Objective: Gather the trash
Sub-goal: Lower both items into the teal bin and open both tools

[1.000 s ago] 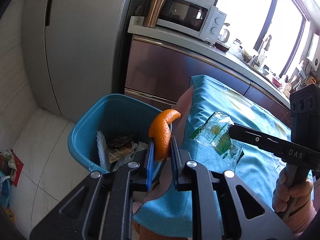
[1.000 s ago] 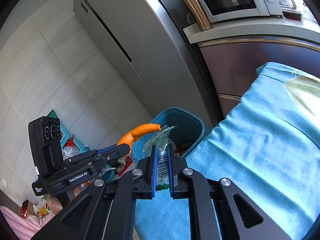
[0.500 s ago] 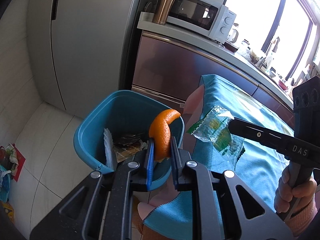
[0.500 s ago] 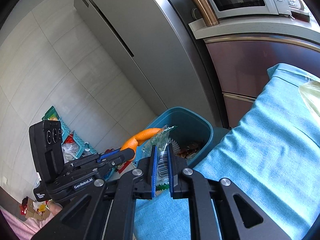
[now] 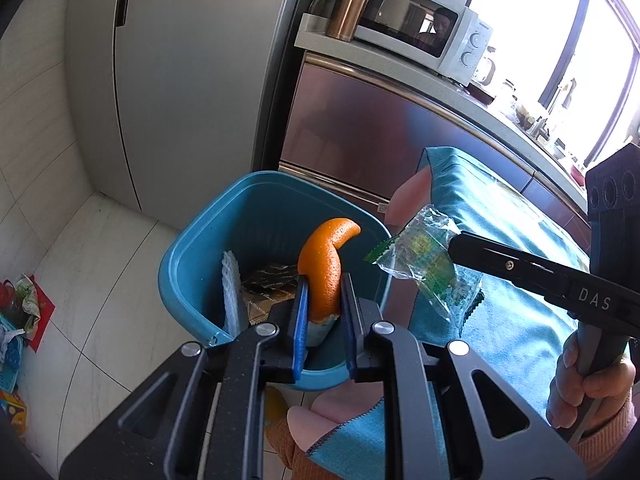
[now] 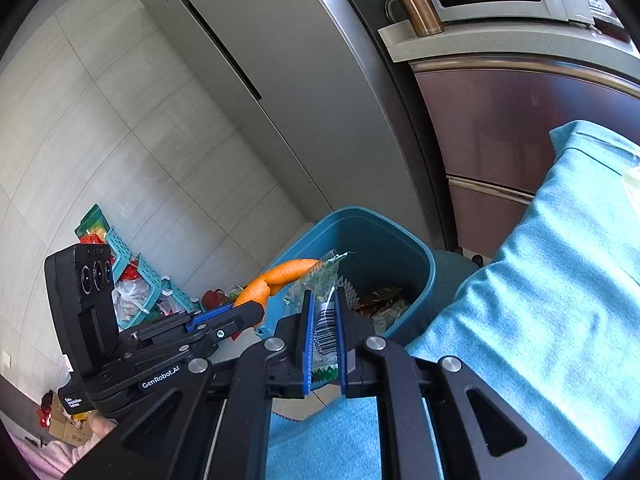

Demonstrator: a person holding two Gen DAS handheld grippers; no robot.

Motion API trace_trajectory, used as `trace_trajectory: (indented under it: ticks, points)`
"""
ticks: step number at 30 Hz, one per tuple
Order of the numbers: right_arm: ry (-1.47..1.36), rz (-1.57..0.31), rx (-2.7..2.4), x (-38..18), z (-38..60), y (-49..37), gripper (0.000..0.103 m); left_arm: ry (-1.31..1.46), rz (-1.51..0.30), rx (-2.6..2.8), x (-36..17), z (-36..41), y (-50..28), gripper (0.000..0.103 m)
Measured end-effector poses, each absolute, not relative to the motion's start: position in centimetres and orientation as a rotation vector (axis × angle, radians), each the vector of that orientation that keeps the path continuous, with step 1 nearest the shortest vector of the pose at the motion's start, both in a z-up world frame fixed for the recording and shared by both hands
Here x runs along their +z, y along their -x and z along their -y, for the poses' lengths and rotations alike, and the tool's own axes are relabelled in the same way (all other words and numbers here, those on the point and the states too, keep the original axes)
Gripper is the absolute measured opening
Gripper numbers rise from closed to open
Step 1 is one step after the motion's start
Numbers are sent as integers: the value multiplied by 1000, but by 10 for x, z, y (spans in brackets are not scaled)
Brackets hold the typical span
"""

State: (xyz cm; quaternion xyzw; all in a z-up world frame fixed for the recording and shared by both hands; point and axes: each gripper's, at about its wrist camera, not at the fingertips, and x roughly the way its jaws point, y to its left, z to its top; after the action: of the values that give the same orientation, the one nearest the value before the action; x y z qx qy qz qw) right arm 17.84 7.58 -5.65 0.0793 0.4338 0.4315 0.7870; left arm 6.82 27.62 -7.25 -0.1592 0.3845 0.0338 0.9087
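My left gripper (image 5: 323,286) is shut on a curved orange peel (image 5: 326,258), held above the near rim of a blue trash bin (image 5: 192,256) that holds wrappers and paper. My right gripper (image 6: 322,304) is shut on a clear plastic wrapper (image 6: 325,322) with green print and a barcode. In the left wrist view that wrapper (image 5: 426,268) hangs just right of the bin, over the table's edge. In the right wrist view the bin (image 6: 400,248) lies just ahead, with the peel (image 6: 280,278) and left gripper (image 6: 250,312) at its left rim.
A table under a light-blue cloth (image 5: 516,320) stands right of the bin. Behind are a grey fridge (image 5: 192,60), steel cabinets and a counter with a microwave (image 5: 424,36) and copper tumbler (image 5: 352,4). Loose clutter and a green basket (image 6: 132,264) lie on the tiled floor.
Both grippers have moved toward the bin, still holding the peel and the wrapper. The bin now sits closer and more directly under the peel.
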Motion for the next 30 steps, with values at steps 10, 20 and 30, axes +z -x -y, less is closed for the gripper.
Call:
trace_trajectory:
  ticks: [10, 20, 30]
  points:
    - [-152, -954, 923, -64, -89, -183, 9, 339, -804, 85, -80, -282, -75, 15]
    - [-123, -976, 905, -70, -104, -189, 8, 341, -828, 107, -91, -289, -84, 15]
    - [-73, -1015, 889, -82, -125, -193, 9, 335, -855, 124, -103, -294, -93, 16]
